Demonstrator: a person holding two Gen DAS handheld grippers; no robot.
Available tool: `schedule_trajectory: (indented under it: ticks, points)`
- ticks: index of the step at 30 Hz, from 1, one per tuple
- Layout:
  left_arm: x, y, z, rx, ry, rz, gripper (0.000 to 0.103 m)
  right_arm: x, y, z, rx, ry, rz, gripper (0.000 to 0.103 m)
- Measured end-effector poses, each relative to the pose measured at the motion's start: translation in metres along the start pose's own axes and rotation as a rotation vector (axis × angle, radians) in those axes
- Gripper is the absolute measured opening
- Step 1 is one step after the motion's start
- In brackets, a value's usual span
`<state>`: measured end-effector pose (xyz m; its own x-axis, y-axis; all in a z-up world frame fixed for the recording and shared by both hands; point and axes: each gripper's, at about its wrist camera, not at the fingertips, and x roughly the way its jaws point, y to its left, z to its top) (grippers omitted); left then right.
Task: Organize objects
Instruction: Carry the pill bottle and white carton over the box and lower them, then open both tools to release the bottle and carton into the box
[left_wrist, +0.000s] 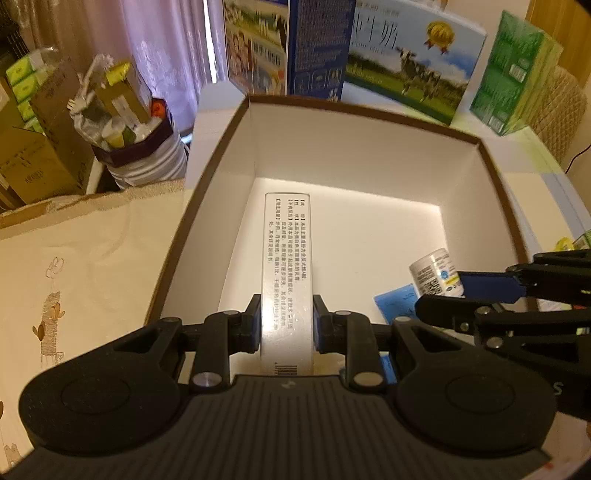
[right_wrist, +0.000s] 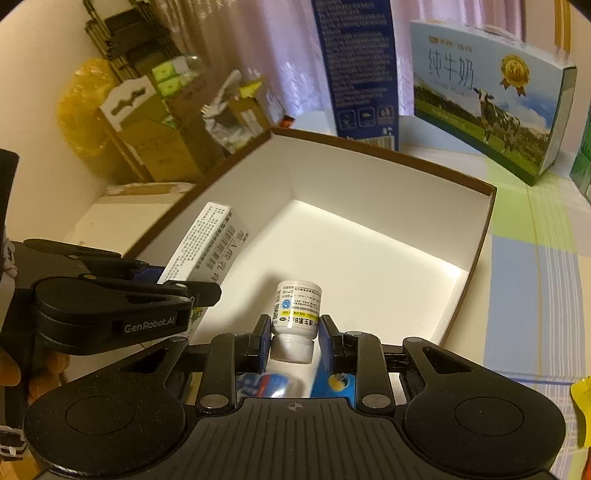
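My left gripper (left_wrist: 286, 318) is shut on a long white carton (left_wrist: 286, 258) with printed text, held lengthwise over the left side of an open white box with a brown rim (left_wrist: 369, 108). My right gripper (right_wrist: 294, 339) is shut on a small white pill bottle (right_wrist: 297, 310), with its cap toward the camera, low over the box's near right part. In the left wrist view the right gripper (left_wrist: 443, 291) and the bottle (left_wrist: 436, 271) come in from the right. The right wrist view shows the left gripper (right_wrist: 177, 277) with the carton (right_wrist: 207, 240) against the box's left wall (right_wrist: 236, 192).
Blue packets (right_wrist: 332, 384) lie in the box under my right gripper; one blue packet (left_wrist: 397, 302) shows in the left wrist view. Milk cartons (left_wrist: 406, 62) and a green pack (left_wrist: 513, 74) stand behind the box. Cardboard boxes (left_wrist: 33, 162) and a full basket (left_wrist: 129, 133) stand off the table's left.
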<state>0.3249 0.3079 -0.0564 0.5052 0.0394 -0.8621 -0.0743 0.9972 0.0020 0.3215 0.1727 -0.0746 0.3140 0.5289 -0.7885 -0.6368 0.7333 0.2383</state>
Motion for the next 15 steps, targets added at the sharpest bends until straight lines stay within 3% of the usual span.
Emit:
schedule_trajectory:
  ticks: [11, 13, 15]
  points:
    - [0.045, 0.006, 0.012, 0.009, 0.054, -0.01, 0.022, 0.017, -0.012, 0.012, 0.018, 0.016, -0.033, 0.024]
    - [0.046, 0.006, 0.013, 0.019, 0.048, 0.0, 0.035, 0.018, -0.012, 0.013, 0.018, 0.016, -0.034, 0.024]
    - [0.045, 0.005, 0.013, 0.023, 0.044, -0.013, 0.038, 0.018, -0.013, 0.013, 0.019, 0.019, -0.033, 0.024]
